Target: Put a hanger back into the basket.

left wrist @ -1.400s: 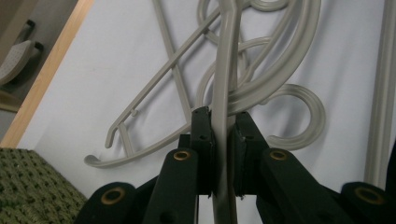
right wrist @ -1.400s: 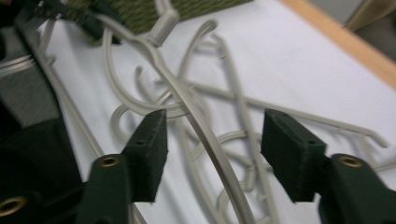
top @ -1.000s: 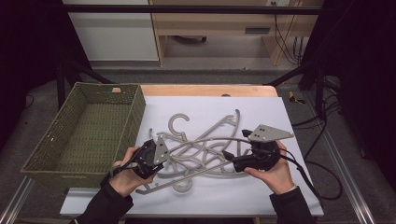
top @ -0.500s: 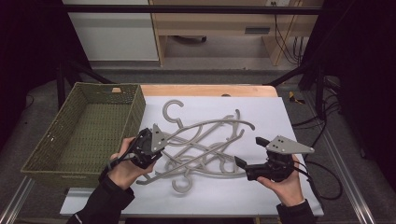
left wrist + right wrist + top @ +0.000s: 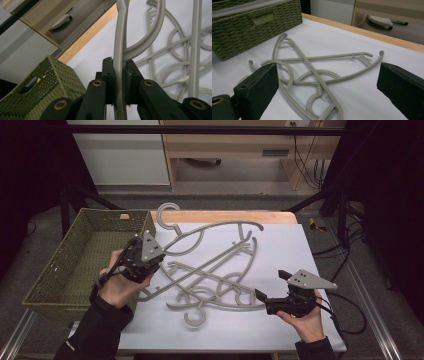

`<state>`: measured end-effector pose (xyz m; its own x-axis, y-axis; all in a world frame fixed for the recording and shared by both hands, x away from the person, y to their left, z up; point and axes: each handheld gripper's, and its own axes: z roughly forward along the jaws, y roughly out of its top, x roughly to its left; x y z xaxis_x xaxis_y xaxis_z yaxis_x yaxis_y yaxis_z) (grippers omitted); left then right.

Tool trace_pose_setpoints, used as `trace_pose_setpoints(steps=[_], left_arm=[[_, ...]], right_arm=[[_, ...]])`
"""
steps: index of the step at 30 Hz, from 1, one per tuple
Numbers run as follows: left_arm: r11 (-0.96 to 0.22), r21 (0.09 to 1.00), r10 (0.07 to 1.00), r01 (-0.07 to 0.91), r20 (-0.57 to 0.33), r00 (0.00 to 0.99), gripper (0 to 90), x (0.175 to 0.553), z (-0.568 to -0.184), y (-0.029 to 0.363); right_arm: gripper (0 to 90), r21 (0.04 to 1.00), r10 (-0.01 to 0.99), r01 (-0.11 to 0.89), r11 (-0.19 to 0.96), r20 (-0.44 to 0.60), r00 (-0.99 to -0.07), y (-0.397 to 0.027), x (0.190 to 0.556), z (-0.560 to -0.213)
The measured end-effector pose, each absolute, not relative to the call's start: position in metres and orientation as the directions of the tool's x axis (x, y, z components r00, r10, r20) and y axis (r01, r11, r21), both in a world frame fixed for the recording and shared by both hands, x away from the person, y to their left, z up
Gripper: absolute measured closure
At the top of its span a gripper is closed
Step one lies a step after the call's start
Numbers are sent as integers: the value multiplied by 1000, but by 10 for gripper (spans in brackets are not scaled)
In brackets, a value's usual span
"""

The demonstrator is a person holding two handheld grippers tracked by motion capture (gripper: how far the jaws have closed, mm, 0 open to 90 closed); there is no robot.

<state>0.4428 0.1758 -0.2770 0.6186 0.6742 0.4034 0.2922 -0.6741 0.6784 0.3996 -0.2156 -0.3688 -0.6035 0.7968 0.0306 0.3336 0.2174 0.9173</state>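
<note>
Left tongs (image 5: 150, 254) clamp a grey hanger (image 5: 210, 234) — woven basket (image 5: 65, 270) lies just left; right tongs (image 5: 272, 287) gape empty, lower right.

The left gripper (image 5: 159, 254) at 9 o'clock has its 2 jaws clamped together, while the right gripper (image 5: 272, 287) at 4 o'clock holds its jaws spread wide.
</note>
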Motion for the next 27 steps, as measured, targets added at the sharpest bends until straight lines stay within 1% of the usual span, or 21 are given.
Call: trace_pose_setpoints(steps=[12, 21, 27], left_arm=[[-606, 725, 741, 327, 365, 564, 810, 455, -266, 210], [-596, 726, 763, 343, 380, 523, 810, 461, -260, 239], [-570, 735, 790, 367, 368, 490, 810, 465, -260, 262]], right_arm=[[20, 913, 814, 359, 194, 54, -578, -218, 406, -380], [19, 909, 820, 372, 190, 62, -570, -218, 407, -384], [19, 908, 821, 374, 188, 63, -567, -219, 408, -385]])
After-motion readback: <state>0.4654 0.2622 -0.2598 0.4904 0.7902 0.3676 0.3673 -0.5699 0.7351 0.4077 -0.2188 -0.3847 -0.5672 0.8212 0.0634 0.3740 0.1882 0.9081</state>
